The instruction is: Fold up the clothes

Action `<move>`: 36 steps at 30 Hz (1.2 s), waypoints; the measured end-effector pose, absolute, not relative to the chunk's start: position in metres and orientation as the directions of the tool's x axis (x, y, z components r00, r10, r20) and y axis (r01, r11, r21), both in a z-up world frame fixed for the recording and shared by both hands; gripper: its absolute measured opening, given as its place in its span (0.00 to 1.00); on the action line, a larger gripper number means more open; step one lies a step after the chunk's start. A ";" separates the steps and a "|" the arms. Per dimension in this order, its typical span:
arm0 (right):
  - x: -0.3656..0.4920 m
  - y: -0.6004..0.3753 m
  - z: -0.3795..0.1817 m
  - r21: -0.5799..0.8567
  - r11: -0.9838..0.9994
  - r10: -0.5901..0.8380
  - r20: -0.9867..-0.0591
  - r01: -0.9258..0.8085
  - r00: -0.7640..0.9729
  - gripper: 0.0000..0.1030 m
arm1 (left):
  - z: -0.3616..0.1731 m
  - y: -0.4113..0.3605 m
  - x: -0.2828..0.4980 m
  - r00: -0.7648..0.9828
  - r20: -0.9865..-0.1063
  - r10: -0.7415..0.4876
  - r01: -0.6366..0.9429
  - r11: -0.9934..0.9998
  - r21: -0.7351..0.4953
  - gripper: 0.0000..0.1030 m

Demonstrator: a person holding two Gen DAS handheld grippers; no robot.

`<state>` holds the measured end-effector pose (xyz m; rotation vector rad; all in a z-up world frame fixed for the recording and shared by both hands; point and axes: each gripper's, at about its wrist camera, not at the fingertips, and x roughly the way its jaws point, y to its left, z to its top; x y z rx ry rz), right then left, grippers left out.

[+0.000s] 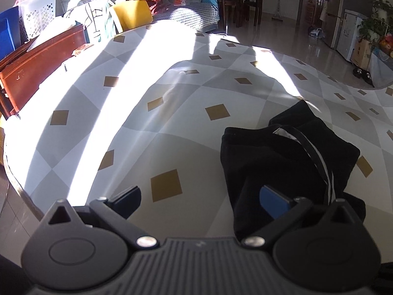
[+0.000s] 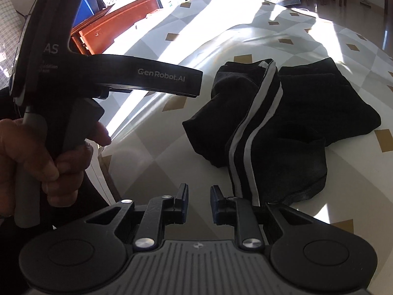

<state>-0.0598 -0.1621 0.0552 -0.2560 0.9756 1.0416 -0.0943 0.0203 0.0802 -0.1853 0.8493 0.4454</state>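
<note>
On the checkered desk (image 1: pixel 172 113) the folded black pants (image 2: pixel 282 123) sit loose, both tools empty, left tool (image 1: pixel 200 202) wide, right tool (image 2: pixel 199 202) narrowed, so any careless snag probably undoes that fold.

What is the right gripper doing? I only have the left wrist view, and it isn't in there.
Observer: The right gripper hangs over the table, jaws narrowly apart, nothing between them.
Operator: Is it on the black garment?
Observer: Beside it. The black garment's striped end runs down next to one finger; whether they touch I cannot tell.
Operator: Who holds the left gripper?
Observer: A hand grips the left gripper's handle, left of the garment.
</note>
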 end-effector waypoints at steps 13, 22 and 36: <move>-0.033 -0.190 0.090 0.256 0.628 0.645 -0.699 -0.735 0.308 0.50 | 0.079 0.018 -0.090 0.570 -0.777 0.269 -0.454 0.891 -0.025 1.00; -0.027 -0.172 0.073 0.263 0.638 0.628 -0.721 -0.724 0.292 0.54 | 0.083 0.006 -0.077 0.575 -0.788 0.222 -0.418 0.907 -0.049 1.00; -0.028 -0.161 0.058 0.234 0.630 0.611 -0.738 -0.740 0.286 0.31 | 0.086 -0.014 -0.064 0.597 -0.793 0.124 -0.287 0.956 -0.067 1.00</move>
